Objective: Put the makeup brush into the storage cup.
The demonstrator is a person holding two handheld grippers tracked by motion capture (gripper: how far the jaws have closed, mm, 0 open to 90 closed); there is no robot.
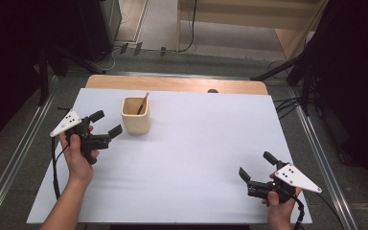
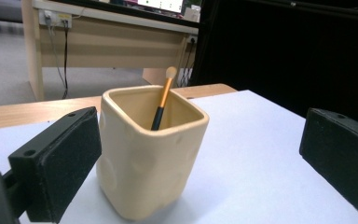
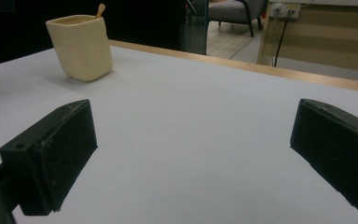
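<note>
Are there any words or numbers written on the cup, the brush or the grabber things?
No text can be read.
Cream square ceramic cup: plain, no writing.
Orange-and-black brush standing in the cup: no writing to be made out.
Left gripper and right gripper: their grey three-cornered plates bear dark dots, no letters.

Left gripper and right gripper, jaws wide, each in 1 hand.

Grey floor, wooden desk behind.
</note>
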